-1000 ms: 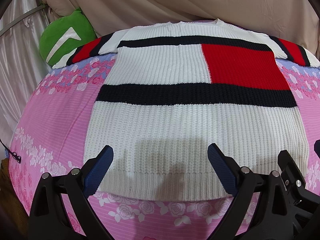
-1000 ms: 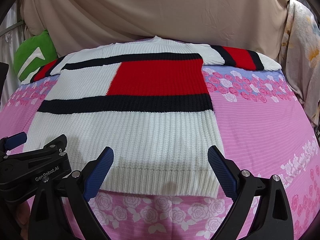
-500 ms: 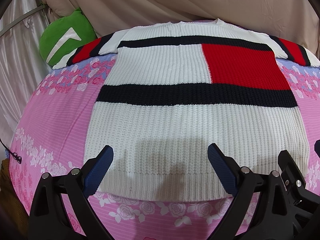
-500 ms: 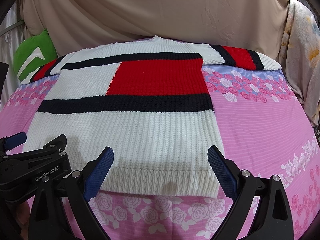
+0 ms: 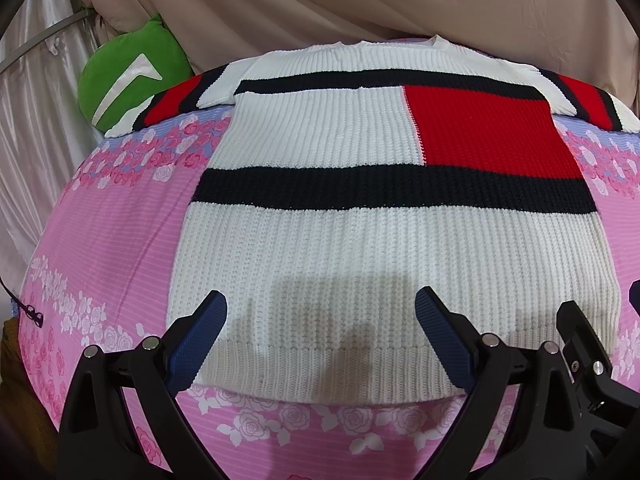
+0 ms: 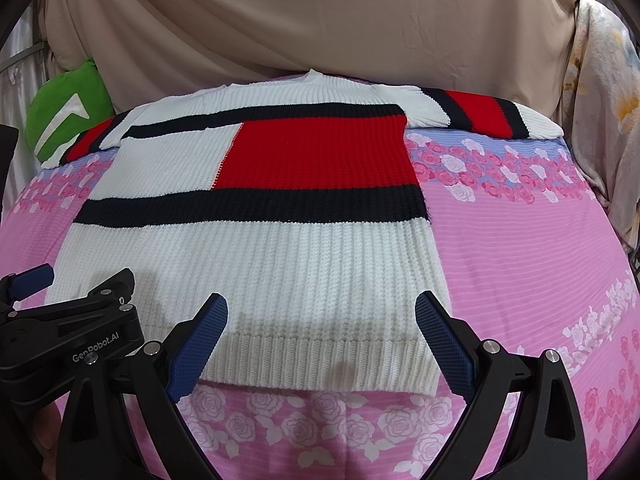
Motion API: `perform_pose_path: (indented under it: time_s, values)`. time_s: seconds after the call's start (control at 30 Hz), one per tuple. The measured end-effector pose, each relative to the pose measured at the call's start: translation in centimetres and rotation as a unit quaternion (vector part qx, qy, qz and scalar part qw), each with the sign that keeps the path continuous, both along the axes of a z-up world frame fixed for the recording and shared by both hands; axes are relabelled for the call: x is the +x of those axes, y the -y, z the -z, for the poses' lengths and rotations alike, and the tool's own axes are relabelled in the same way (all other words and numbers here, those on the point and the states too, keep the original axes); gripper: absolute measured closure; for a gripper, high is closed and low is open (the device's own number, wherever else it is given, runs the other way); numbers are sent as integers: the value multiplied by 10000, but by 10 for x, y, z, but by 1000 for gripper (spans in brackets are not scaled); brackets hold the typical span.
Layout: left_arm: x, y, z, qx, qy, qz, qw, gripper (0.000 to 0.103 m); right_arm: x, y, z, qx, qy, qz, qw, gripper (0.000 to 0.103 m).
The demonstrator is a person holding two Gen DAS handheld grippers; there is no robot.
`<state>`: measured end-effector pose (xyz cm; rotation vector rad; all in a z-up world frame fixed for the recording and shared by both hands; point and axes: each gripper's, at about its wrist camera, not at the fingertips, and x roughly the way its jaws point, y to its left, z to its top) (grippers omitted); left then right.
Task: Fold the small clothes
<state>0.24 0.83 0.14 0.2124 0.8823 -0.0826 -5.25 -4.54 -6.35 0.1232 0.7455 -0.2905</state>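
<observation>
A white knit sweater (image 5: 380, 252) with black bands and a red block lies flat on a pink floral bed sheet (image 5: 112, 248), sleeves spread to both sides. My left gripper (image 5: 322, 336) hovers open above the hem's left half, holding nothing. In the right wrist view the same sweater (image 6: 256, 264) fills the middle, and my right gripper (image 6: 322, 336) is open over the hem's right half, its right finger near the bottom right corner. The left gripper's body (image 6: 68, 332) shows at the left of that view.
A green cushion (image 5: 128, 76) sits at the far left by the left sleeve. A beige drape (image 6: 320, 20) hangs behind the bed. A floral cloth (image 6: 604, 120) hangs at the right. Bare pink sheet (image 6: 528, 264) lies right of the sweater.
</observation>
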Motion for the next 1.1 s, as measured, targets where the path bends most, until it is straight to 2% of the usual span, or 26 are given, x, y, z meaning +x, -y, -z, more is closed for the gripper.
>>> perform_pose_path:
  time_s: [0.6, 0.77, 0.9, 1.0, 1.1]
  values:
    - [2, 1, 5, 40, -31, 1, 10000, 10, 3, -1, 2, 36, -38, -25, 10000, 9]
    - [11, 2, 9, -89, -151, 29, 9998, 10, 12, 8, 7, 236, -50, -317, 9992, 9]
    - [25, -5, 8, -332, -113, 16, 9994, 10, 27, 52, 10, 438, -25, -190, 9989, 9]
    - [38, -10, 8, -536, -169, 98, 9984, 10, 43, 109, 5, 653, 73, 206, 9976, 9]
    - [47, -13, 5, -580, -15, 34, 9983, 10, 60, 177, -5, 790, 261, 678, 9942, 9]
